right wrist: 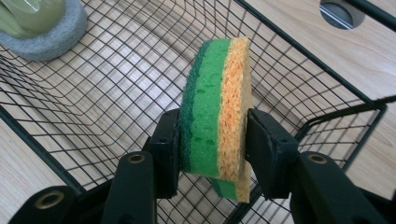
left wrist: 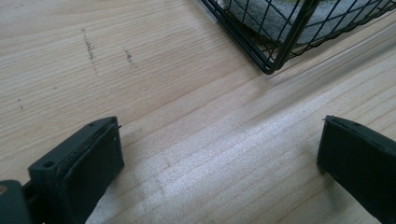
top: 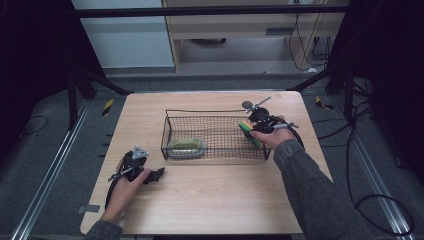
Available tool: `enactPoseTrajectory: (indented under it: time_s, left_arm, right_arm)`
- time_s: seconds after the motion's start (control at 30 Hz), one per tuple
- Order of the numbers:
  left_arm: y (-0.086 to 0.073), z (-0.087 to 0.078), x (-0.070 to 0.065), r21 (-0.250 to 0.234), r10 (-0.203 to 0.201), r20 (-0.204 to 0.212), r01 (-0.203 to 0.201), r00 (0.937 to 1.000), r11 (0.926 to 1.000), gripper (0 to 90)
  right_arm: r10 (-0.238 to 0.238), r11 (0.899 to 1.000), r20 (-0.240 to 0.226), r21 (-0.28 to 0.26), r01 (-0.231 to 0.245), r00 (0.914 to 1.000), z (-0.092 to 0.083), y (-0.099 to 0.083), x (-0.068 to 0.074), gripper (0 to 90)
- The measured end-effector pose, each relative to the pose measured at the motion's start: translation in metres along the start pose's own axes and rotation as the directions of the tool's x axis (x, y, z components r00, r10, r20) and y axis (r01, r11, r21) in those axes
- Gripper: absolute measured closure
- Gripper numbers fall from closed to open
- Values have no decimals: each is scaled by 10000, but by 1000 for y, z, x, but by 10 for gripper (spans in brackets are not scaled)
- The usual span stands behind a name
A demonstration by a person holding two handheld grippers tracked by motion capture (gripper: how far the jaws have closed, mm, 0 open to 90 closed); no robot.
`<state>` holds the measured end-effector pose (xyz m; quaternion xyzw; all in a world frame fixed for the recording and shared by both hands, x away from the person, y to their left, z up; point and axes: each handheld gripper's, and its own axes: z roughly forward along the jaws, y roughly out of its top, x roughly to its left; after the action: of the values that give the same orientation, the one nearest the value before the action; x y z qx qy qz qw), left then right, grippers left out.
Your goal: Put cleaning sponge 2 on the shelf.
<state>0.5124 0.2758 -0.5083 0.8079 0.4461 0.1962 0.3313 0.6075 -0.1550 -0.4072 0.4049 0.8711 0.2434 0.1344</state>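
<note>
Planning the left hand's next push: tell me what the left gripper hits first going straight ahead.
Probably the wire basket: its near corner lies ahead of the open left gripper, slightly right, across bare table.

The basket (top: 215,136) stands mid-table; a pad (top: 186,145) fills its left end, the rest of its floor free. Bare table (top: 215,200) lies in front.

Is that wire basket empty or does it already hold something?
Not empty: the wire basket holds a grey-rimmed green pad near its left end.
</note>
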Motion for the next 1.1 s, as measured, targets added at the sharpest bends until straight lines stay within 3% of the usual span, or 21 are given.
enactPoseTrajectory:
  time_s: [0.4, 0.57, 0.87, 1.03, 1.1]
  left_arm:
    - [0, 0, 0, -2, 4, 6, -4, 10000, 10000, 0]
    - [0, 0, 0, -2, 12, 9, -12, 10000, 10000, 0]
    - [0, 0, 0, -2, 12, 11, -12, 10000, 10000, 0]
    - [0, 0, 0, -3, 14, 15, -14, 10000, 10000, 0]
    - [0, 0, 0, -5, 19, 19, -19, 10000, 10000, 0]
  right_arm:
    - [76, 9999, -162, 119, -74, 9998, 4, 4, 8, 515]
    - [139, 9993, -327, 352, -127, 9994, 9, 5, 13, 454]
    - [121, 9996, -548, 243, -108, 9984, 10, 9, 21, 369]
    - [126, 9999, -536, 85, -122, 9985, 8, 11, 25, 264]
    - [65, 9999, -333, -115, -69, 9994, 5, 11, 27, 207]
